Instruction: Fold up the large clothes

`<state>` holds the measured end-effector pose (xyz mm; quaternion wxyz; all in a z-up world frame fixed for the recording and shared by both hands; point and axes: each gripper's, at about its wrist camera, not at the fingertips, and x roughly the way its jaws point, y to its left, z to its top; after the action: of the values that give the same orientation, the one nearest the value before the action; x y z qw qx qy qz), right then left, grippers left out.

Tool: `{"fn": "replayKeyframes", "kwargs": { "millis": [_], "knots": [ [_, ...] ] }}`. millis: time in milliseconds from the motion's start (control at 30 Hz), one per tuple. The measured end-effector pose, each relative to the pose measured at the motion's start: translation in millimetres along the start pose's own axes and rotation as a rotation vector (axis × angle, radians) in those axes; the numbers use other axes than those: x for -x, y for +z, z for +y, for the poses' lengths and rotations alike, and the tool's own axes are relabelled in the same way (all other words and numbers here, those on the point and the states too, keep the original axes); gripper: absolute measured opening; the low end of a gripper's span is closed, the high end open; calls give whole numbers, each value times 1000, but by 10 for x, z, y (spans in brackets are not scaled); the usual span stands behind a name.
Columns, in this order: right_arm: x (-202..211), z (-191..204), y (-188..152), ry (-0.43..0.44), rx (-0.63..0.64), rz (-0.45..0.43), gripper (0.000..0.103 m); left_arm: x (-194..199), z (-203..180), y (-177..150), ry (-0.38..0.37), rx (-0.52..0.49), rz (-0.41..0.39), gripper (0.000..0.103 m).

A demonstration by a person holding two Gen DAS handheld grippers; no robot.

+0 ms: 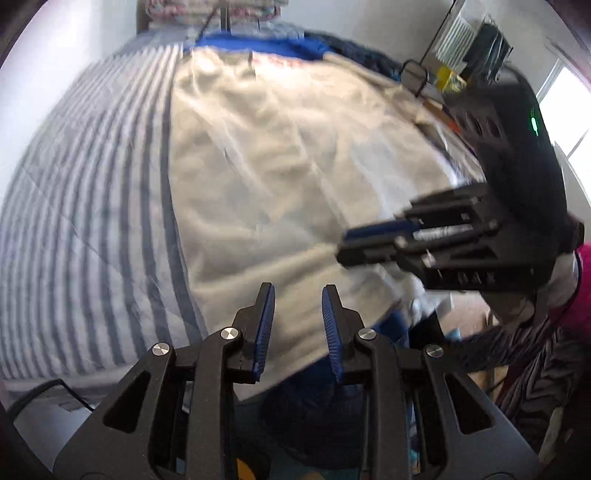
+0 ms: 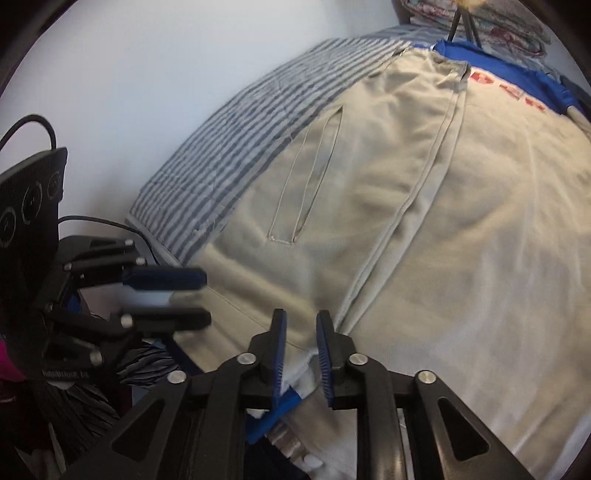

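Observation:
A large beige garment (image 1: pixel 288 177) lies spread flat on the bed's blue-and-white striped cover (image 1: pixel 92 192). In the right wrist view the beige garment (image 2: pixel 461 240) shows a slit pocket (image 2: pixel 306 181) and a long seam (image 2: pixel 406 210). My left gripper (image 1: pixel 298 293) hangs over the garment's near edge, open, with nothing between its pads. My right gripper (image 2: pixel 302 319) is also open above the near edge, just right of the left gripper (image 2: pixel 205 297). From the left wrist the right gripper (image 1: pixel 345 243) reaches in from the right.
Blue cloth (image 2: pixel 480 59) with red letters (image 2: pixel 513 90) lies at the bed's far end, below a stack of folded fabric (image 2: pixel 480 22). A white wall (image 2: pixel 147 92) runs along the left. Clutter (image 1: pixel 450 77) and a window (image 1: pixel 569 103) are on the right. A striped sleeve (image 1: pixel 535 369) is nearby.

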<state>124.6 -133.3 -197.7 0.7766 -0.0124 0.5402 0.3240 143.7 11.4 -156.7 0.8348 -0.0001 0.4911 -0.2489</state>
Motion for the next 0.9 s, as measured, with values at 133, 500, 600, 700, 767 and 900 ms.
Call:
{"fn": "replayKeyframes", "kwargs": {
  "millis": [133, 500, 600, 700, 767, 900],
  "knots": [
    [423, -147, -91, -14, -5, -91, 43, 211, -130, 201, 10, -14, -89, 28],
    [1372, -1094, -449, -148, -231, -257, 63, 349, -711, 899, -47, -86, -188, 71],
    [1593, -1407, -618, -217, -304, -302, 63, 214, -848, 1032, -70, -104, -162, 73],
    [1796, -1689, -823, -303, -367, -323, 63, 30, -930, 1076, -93, -105, -114, 73],
    [1957, -1896, -974, -334, -427, -345, 63, -72, -966, 1090, -91, -102, -80, 73],
    [2299, -2393, -1294, -385, -590, -405, 63, -210, -1014, 1099, -92, -92, -39, 73]
  ]
}}
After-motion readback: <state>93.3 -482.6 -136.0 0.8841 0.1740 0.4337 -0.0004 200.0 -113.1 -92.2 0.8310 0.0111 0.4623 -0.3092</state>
